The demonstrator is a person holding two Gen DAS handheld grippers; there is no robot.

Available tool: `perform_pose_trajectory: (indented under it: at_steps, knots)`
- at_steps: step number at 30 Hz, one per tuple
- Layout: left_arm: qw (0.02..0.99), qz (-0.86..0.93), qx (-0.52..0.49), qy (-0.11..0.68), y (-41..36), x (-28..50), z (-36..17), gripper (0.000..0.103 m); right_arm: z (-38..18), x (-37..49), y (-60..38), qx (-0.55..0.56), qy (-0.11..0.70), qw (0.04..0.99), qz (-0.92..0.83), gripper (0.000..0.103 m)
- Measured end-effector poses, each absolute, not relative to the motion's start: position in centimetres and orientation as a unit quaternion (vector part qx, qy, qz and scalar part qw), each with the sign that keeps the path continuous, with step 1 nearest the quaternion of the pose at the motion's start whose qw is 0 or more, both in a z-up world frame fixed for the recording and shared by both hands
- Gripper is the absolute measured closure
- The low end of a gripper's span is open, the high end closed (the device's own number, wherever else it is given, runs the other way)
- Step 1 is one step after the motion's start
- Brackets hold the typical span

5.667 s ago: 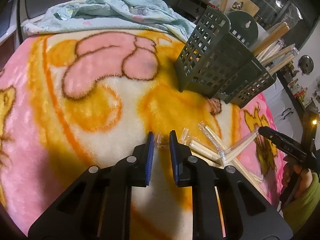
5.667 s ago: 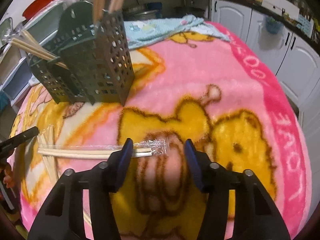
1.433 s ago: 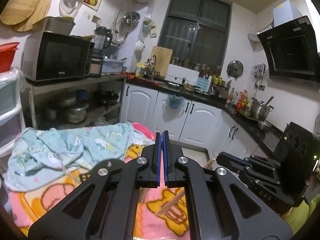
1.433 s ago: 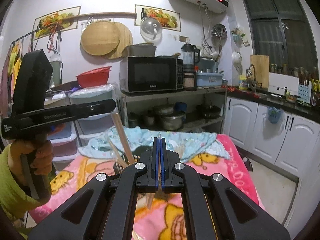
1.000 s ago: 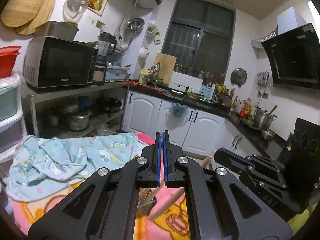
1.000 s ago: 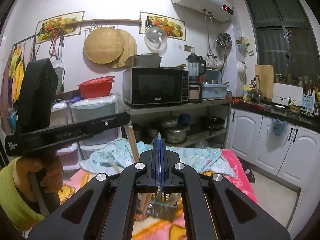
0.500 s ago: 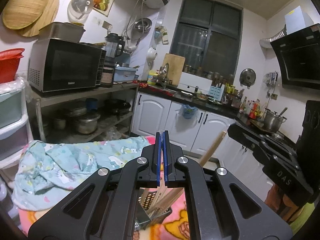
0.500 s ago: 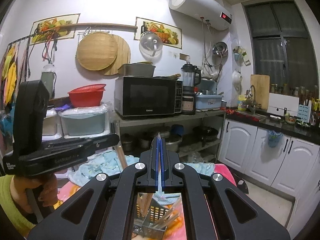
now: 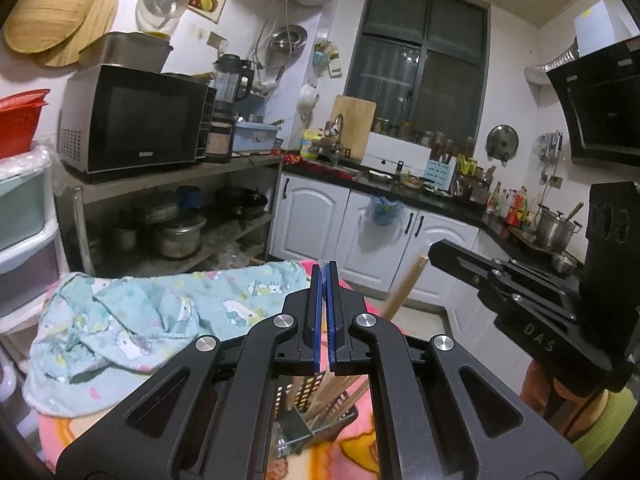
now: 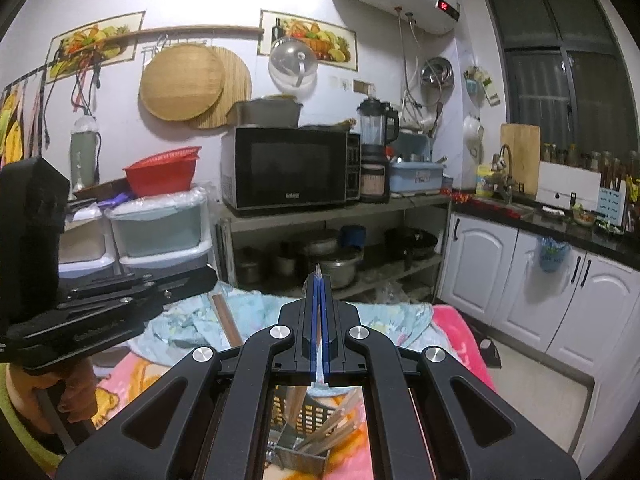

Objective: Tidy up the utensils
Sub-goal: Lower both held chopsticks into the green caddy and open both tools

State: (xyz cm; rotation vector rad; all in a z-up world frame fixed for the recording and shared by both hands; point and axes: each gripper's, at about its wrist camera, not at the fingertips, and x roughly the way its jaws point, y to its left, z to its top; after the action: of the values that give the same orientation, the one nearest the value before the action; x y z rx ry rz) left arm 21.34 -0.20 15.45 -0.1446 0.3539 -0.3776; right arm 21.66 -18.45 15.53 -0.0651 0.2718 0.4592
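My left gripper (image 9: 324,273) is shut, and a sliver of clear plastic wrapper (image 9: 322,266) pokes out above its blue pads. My right gripper (image 10: 318,280) is also shut on a thin clear wrapper (image 10: 318,270) that runs down between its pads. Both hang above the dark perforated utensil holder (image 9: 298,396) (image 10: 308,412), seen through the gap under the jaws. Several chopsticks (image 9: 340,396) (image 10: 336,420) lean inside it. A long wooden rod (image 9: 404,288) (image 10: 226,320) sticks up out of the holder.
The holder stands on a pink and yellow blanket (image 9: 352,452) (image 10: 452,320), with a light blue cloth (image 9: 132,320) bunched at its far side. A hand in a green sleeve (image 10: 76,392) grips the left tool. Shelves with a microwave (image 10: 288,168) and white cabinets (image 9: 316,216) stand behind.
Both grippers were open low over wrapped chopsticks on the blanket; now they are shut and raised. Over the last second both drifted until the holder came in under the jaws.
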Motion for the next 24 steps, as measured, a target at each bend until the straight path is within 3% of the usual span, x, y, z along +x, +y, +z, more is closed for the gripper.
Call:
perform_pose_trajectory:
  at_steps: [17, 18, 21, 24]
  knots:
    - [0.954, -0.169, -0.092, 0.231, 0.6, 22.3, 10.9, 0.1, 10.1, 23.3, -17.7, -0.027, 0.201, 0.955, 0.217, 0.1]
    - [0.954, -0.165, -0.092, 0.232, 0.8, 22.2, 10.8, 0.099, 9.8, 23.4, -17.8, -0.024, 0.206, 0.954, 0.217, 0.098]
    - [0.956, -0.15, -0.085, 0.237, 0.9, 21.9, 10.6, 0.084, 9.0, 23.2, -18.1, -0.018, 0.209, 0.955, 0.211, 0.073]
    - [0.96, -0.139, -0.072, 0.231, 0.8, 21.1, 10.6, 0.074, 8.7, 22.8, -18.7, -0.009, 0.207, 0.956, 0.206, 0.064]
